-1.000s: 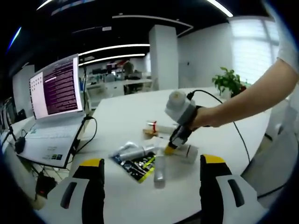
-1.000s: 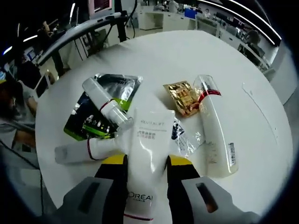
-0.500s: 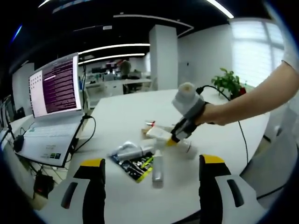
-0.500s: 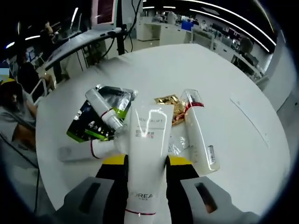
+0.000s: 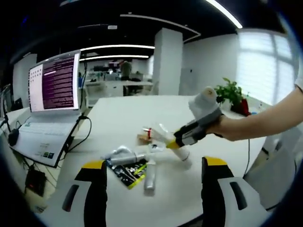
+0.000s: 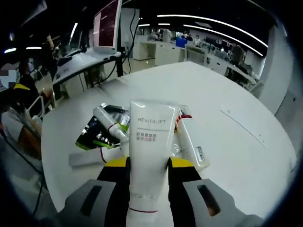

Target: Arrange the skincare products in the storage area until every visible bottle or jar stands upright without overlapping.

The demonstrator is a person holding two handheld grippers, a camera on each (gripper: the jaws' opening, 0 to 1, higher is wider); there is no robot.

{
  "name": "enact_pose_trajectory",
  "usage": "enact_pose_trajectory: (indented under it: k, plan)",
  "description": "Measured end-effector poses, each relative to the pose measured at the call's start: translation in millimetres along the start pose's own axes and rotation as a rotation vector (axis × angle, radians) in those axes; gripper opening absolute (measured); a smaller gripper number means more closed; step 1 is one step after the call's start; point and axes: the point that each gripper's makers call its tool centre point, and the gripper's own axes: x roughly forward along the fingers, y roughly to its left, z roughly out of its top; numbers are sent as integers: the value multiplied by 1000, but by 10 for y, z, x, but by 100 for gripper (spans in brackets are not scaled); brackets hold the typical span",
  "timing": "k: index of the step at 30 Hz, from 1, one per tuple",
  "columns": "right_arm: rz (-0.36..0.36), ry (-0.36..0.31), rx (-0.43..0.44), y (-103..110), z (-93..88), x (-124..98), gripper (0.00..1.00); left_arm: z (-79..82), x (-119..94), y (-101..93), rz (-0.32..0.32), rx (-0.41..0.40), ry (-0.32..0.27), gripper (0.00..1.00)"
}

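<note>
Left tool (image 5: 148, 189) rises from the bottom of the left gripper view with its two yellow-tipped jaws spread wide and nothing between them, hanging above the near edge of the white tabletop (image 5: 118, 118). Beyond it lies a small heap of skincare products: a dark sachet with green print (image 5: 124, 171), a slim white tube (image 5: 149, 174) lying flat beside it, and a bottle with a red band (image 5: 124, 156) on its side over the sachet. From the right side of this view the right tool (image 5: 182, 138) reaches in, held by a person's hand (image 5: 218, 126), and carries a white tube (image 5: 166, 138) tilted above the heap. An open laptop (image 5: 49, 109) sits on the tabletop to the left, and a potted plant (image 5: 229, 92) stands far back.

From the right gripper view, the right tool (image 6: 147, 165) is clamped on the white tube labelled Revitalift (image 6: 148, 146), which stands up between the jaws, clear of the tabletop (image 6: 227, 142). Behind it lie the dark sachet (image 6: 94, 137), the bottle with a red band (image 6: 110, 124) across it, another white tube (image 6: 92, 156) lying flat to the left, and a long white bottle (image 6: 189, 144) on its side to the right.
</note>
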Motion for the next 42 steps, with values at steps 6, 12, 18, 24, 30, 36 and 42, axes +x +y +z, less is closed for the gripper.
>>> enact_pose_trajectory:
  k: [6,12,18,24,30,36,42]
  plan:
    - [-8,-54,-7,36,27,-154,30,91,59,-113,-29,7,-8,75]
    - [-6,-133,-39,76,44,-329,30,190,151,-215,-63,-6,-25,74]
    - [-8,-168,-56,141,59,-481,30,420,293,-349,-103,-29,-74,72]
    - [-16,-192,-66,189,33,-575,30,428,542,-504,-150,8,-64,68]
    - [-12,-208,-93,291,20,-704,30,384,788,-606,-194,-30,-45,59]
    - [-11,-221,-130,356,37,-804,30,318,934,-632,-214,-42,-17,51]
    - [-10,-237,-134,412,55,-875,30,287,987,-694,-241,-38,-6,41]
